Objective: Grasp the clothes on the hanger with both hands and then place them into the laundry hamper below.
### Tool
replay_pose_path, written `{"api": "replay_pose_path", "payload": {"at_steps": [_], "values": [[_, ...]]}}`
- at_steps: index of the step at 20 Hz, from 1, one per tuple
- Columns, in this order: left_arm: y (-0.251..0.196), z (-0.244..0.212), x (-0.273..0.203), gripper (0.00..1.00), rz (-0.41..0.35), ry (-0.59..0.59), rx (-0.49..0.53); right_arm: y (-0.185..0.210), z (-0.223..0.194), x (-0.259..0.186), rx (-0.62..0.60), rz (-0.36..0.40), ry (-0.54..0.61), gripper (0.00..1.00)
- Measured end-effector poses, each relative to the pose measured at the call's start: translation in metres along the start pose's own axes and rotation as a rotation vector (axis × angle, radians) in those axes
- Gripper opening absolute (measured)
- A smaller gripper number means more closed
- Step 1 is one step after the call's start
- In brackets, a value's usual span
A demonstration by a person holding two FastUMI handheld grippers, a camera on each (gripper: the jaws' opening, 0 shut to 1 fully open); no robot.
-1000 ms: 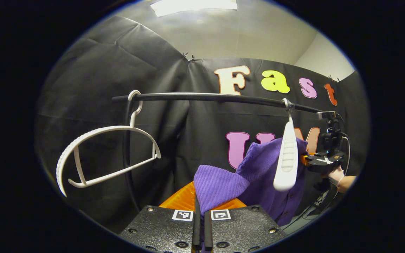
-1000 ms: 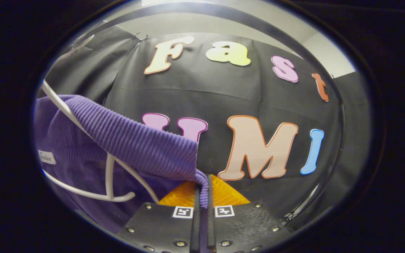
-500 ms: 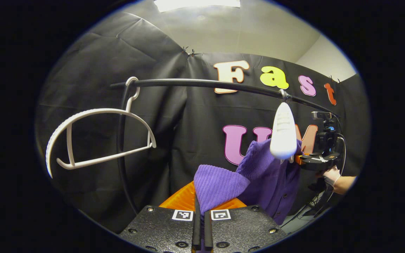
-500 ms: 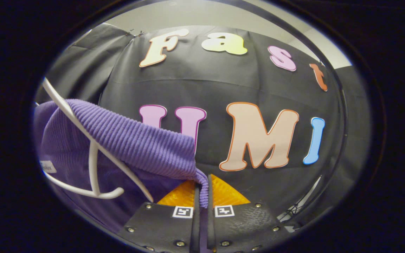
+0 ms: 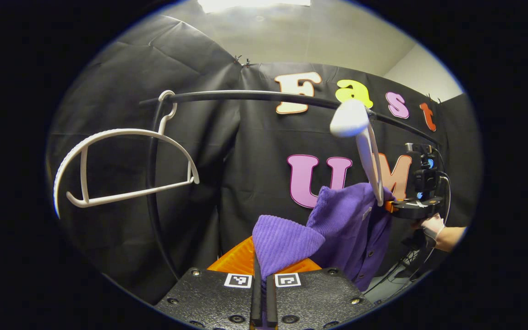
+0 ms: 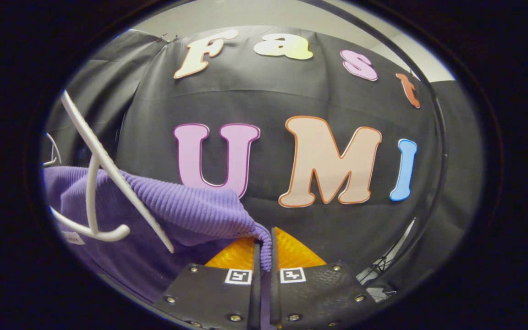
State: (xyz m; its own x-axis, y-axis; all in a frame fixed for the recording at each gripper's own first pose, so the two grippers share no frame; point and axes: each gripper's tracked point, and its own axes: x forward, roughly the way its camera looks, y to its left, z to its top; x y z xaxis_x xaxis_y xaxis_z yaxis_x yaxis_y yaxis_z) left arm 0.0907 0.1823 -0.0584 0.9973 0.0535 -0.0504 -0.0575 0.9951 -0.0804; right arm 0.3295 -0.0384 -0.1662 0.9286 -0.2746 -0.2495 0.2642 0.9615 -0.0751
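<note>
The purple knit garment [image 5: 337, 220] is pinched at both ends: the left gripper [image 5: 261, 293] has its jaws clamped tight on a ribbed fold of it, and the right gripper [image 6: 263, 284] likewise has its jaws closed on a ribbed edge [image 6: 190, 211]; in the left gripper view the right gripper [image 5: 413, 208], held by a hand [image 5: 431, 225], sits at the garment's far side; the cloth sags between the two, below the black rail [image 5: 255, 96]; the white hanger [image 5: 360, 137] it belongs to hangs tilted from the rail, one arm low against the fabric, and in the right gripper view that hanger [image 6: 103, 183] lies across the knit, so the garment seems nearly but perhaps not wholly free; a second, bare hanger [image 5: 117, 169] hangs further along the rail; to do the step well, draw both ends down and clear of the hanger arm together, keeping the pinches firm, then lower evenly toward the hamper
</note>
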Motion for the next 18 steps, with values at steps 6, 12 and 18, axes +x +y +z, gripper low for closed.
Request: {"api": "replay_pose_path", "payload": {"at_steps": [6,12,18], "values": [[0.002,-0.009,-0.003,0.04,0.001,0.022,0.014,0.000,-0.023,-0.011,-0.017,-0.002,0.034,0.08],[0.002,-0.022,-0.007,0.04,0.008,0.043,0.066,0.009,-0.039,-0.033,-0.027,0.034,0.042,0.08],[-0.012,-0.035,-0.012,0.04,-0.004,0.061,0.094,0.037,-0.059,-0.059,-0.069,0.114,0.061,0.08]]}}
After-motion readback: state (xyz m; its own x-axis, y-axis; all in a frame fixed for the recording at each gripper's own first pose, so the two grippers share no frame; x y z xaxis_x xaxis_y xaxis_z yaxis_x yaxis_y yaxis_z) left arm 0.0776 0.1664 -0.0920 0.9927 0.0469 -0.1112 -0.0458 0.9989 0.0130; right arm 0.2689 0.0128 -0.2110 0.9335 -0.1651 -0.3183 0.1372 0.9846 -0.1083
